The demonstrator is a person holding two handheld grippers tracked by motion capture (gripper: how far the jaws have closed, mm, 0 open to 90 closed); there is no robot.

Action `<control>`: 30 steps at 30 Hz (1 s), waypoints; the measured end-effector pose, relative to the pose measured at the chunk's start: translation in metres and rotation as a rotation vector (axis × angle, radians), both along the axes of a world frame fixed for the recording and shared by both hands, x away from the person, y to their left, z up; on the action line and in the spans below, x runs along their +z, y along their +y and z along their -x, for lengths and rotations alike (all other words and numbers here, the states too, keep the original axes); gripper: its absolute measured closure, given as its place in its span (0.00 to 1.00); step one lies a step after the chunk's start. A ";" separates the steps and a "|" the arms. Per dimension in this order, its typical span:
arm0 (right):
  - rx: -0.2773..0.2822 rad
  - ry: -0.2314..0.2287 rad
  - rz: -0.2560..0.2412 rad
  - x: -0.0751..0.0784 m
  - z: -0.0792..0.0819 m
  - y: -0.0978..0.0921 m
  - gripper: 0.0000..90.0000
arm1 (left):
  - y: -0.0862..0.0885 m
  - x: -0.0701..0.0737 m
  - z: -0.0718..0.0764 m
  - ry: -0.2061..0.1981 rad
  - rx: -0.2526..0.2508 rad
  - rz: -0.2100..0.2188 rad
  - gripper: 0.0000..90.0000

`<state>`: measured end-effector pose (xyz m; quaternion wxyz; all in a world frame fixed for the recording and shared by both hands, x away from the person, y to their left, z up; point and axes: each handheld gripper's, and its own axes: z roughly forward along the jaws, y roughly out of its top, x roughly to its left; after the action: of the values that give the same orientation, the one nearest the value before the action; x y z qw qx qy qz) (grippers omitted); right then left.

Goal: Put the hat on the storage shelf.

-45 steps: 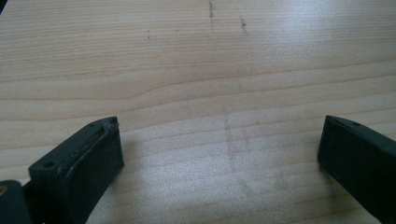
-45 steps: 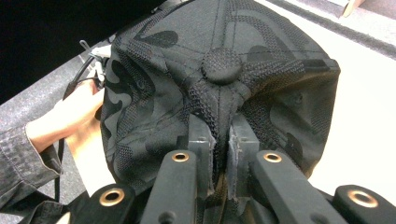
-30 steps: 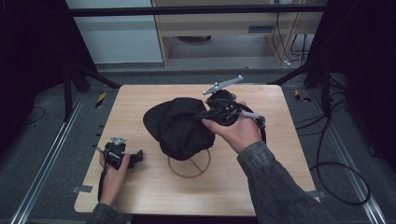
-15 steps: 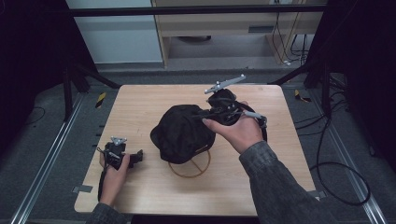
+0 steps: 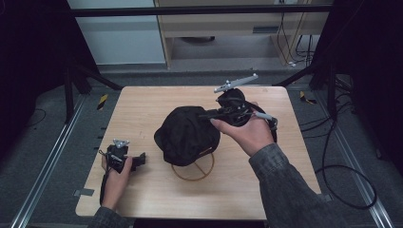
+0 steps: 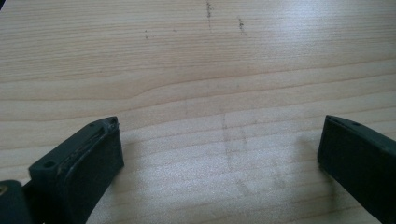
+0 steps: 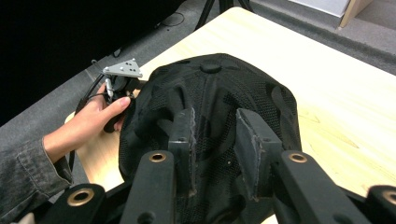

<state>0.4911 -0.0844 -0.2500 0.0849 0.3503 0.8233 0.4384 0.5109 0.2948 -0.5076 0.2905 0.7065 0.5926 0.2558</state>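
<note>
The right gripper (image 7: 215,154) is pinching a fold of the black mesh fabric cap (image 5: 186,134), its jaws drawn narrow with the cloth bunched between them. It is holding the cap lifted and tilted over a thin round wooden ring stand (image 5: 194,168) near the middle of the pale wooden table (image 5: 142,102).

The cap is looking soft and light, sagging and creasing wherever it is unsupported. A pinch on the crown fabric is likely deforming it, so the stiffer rim or brim would give a surer hold.

The left gripper (image 5: 124,159) is resting on the table well apart from the cap, its jaws standing wide with bare wood between them.

Against the earlier frames, the cap is sitting further toward the right gripper, exposing more of the ring, while the left gripper is staying put.
</note>
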 end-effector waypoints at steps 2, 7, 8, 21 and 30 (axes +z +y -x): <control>0.000 -0.003 0.002 0.002 0.001 -0.001 0.76 | 0.000 0.000 0.000 0.000 0.000 0.000 0.00; -0.005 -0.011 -0.005 0.005 0.001 -0.005 0.75 | 0.000 0.000 0.000 0.001 0.000 -0.001 0.00; -0.007 -0.013 -0.007 0.006 0.002 -0.006 0.75 | 0.000 0.000 0.000 0.000 0.000 0.000 0.00; -0.036 -0.037 -0.023 0.010 0.005 -0.017 0.68 | 0.000 0.000 0.000 0.000 -0.001 0.000 0.00; -0.096 -0.076 -0.042 0.012 0.009 -0.036 0.42 | 0.000 0.000 0.000 -0.002 -0.001 0.001 0.00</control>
<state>0.4822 -0.1207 -0.2381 0.1295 0.3745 0.7922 0.4641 0.5109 0.2946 -0.5078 0.2914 0.7063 0.5921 0.2562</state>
